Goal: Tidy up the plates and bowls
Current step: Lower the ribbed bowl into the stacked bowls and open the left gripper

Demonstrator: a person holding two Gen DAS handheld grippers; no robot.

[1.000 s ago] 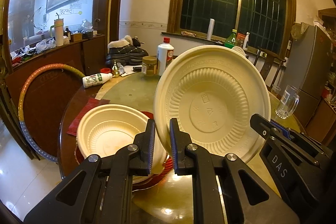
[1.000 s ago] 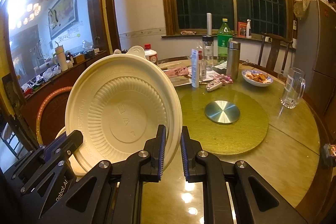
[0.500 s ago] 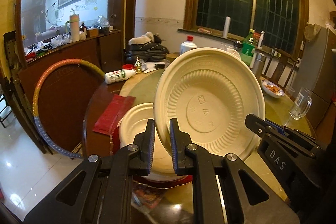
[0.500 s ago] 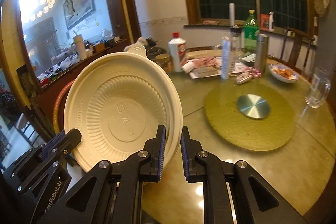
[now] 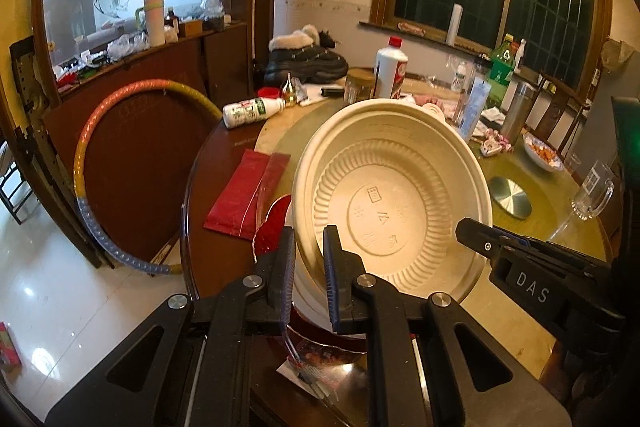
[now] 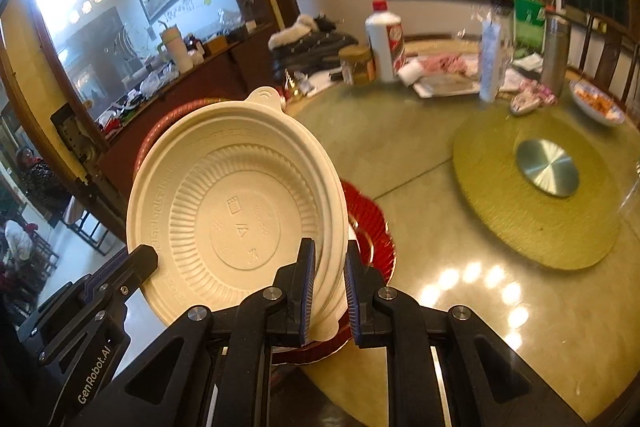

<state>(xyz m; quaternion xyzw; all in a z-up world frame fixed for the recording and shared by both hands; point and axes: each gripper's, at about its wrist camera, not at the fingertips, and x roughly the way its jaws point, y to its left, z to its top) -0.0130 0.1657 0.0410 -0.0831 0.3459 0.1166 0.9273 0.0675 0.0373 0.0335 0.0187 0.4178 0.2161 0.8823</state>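
Cream bowl shows its rim tab only in the right wrist view.

Round table carries turntable, bottles, red plate.

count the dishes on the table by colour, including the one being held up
cream: 2, the held dish and a bowl mostly hidden under it
red: 1, the plate beneath that bowl
white: 1, the snack bowl at the far side
total: 4
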